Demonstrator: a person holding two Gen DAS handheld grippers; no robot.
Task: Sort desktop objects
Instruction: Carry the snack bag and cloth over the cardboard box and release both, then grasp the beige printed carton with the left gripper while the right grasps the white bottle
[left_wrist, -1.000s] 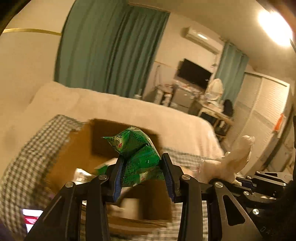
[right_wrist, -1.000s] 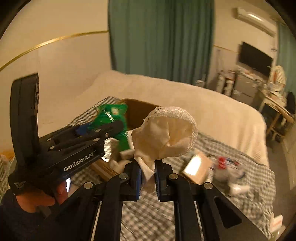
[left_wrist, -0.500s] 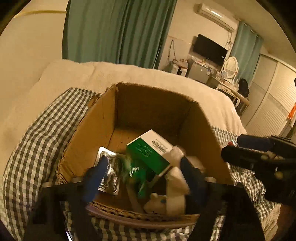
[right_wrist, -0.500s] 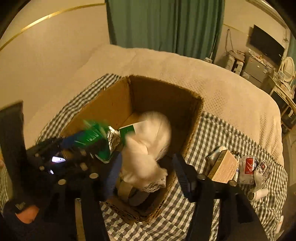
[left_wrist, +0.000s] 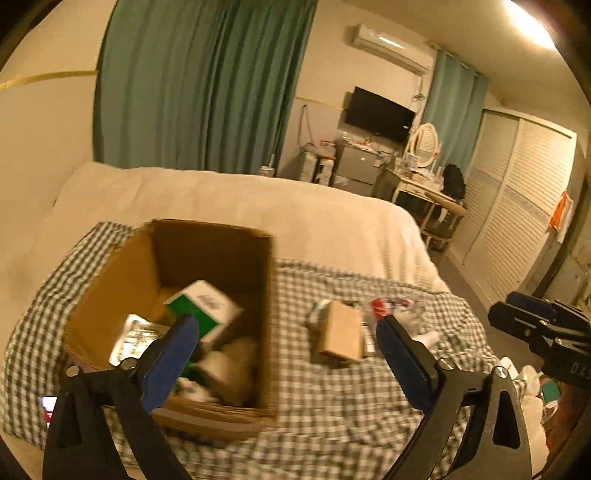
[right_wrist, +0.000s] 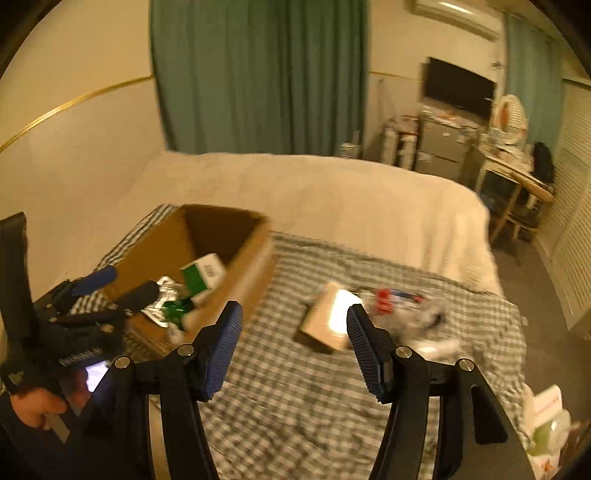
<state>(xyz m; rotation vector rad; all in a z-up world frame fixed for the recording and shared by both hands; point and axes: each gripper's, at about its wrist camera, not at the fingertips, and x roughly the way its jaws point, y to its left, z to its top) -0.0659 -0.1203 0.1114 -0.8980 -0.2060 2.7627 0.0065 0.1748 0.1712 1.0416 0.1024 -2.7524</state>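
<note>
Left wrist view: the left tongs (left_wrist: 286, 332) stand very wide and are still opening, blue-padded fingers (left_wrist: 171, 354) far apart with nothing between them. Under the left-hand finger sits an open brown cardboard box (left_wrist: 122, 273) on a green-and-white checked cloth (left_wrist: 325, 413) spread over a cream-covered bed (left_wrist: 258, 199). Inside the box lie a green-and-white carton (left_wrist: 207, 302), a silvery foil blister pack (left_wrist: 135, 338) and some pale things near the front wall, too blurred to name. To the right of the box, apart from it on the cloth, lies a small tan cardboard packet (left_wrist: 341, 334), with a loose heap of small red-and-white items (left_wrist: 391, 308) just behind it. The right tongs (left_wrist: 524, 321) enter at the right edge, seen side-on.

Right wrist view: the right tongs (right_wrist: 293, 341) are about half open and hold nothing; the checked cloth shows between the fingers. The tan packet (right_wrist: 325, 321) lies just beyond the right-hand finger, glare on its top, and the heap of small items (right_wrist: 402, 306) is blurred beside it. The box (right_wrist: 251, 258) stands to the left, the green-and-white carton (right_wrist: 203, 275) and crumpled green wrapper (right_wrist: 177, 308) inside with the foil pack (right_wrist: 162, 295). The left tongs (right_wrist: 118, 284) hover by the box's near corner, gripped by a hand (right_wrist: 37, 406) at the lower left. A lit phone screen (right_wrist: 95, 373) glows beneath.
</note>
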